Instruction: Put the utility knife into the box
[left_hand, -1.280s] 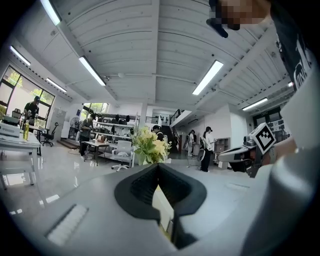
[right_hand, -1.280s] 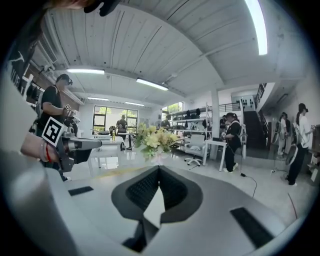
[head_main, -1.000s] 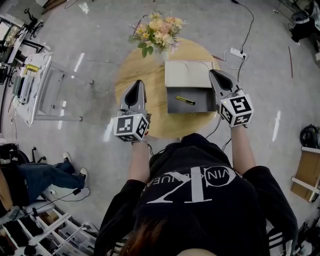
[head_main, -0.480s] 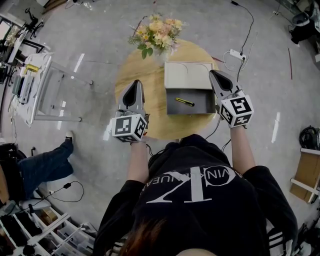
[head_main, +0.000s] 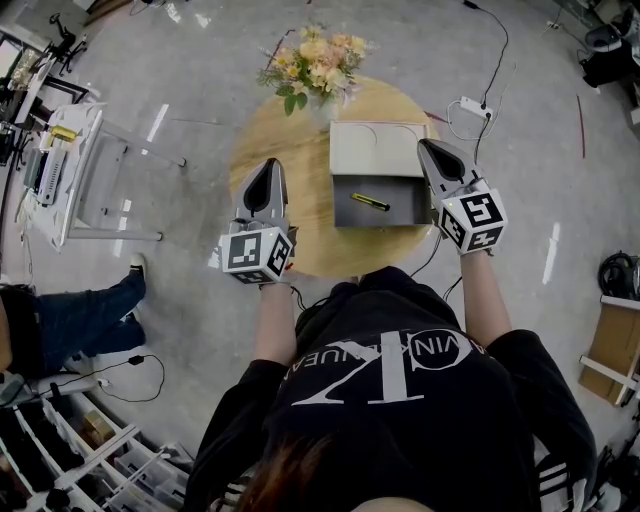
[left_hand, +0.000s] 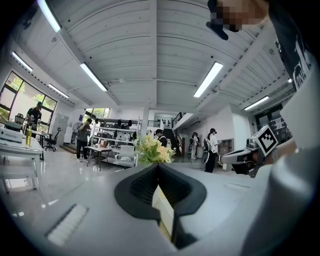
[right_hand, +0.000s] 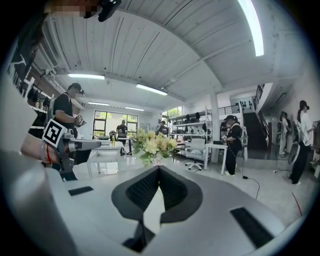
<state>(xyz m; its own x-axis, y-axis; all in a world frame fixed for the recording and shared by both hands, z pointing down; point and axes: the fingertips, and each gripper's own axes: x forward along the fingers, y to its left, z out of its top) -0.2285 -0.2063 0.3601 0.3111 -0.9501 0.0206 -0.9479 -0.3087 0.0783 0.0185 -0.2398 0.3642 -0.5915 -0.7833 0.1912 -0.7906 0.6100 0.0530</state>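
Observation:
The yellow utility knife (head_main: 370, 202) lies inside the open grey box (head_main: 405, 212) on the round wooden table (head_main: 310, 235); the box's pale lid (head_main: 375, 148) is folded back behind it. My left gripper (head_main: 270, 164) (left_hand: 158, 167) hovers over the table to the left of the box, its jaws shut and empty. My right gripper (head_main: 424, 146) (right_hand: 159, 169) is at the box's right edge, also shut with nothing in it. Neither gripper view shows the knife or the box.
A bunch of flowers (head_main: 312, 60) (left_hand: 152, 149) (right_hand: 152, 144) stands at the table's far edge. A white power strip (head_main: 471, 104) with cables lies on the floor beyond the box. A white stand (head_main: 85, 175) and a seated person's legs (head_main: 75, 315) are at the left.
My left gripper has drifted slightly to the left. The seated person's legs at the left have shifted. The knife, the box and my right gripper have stayed put.

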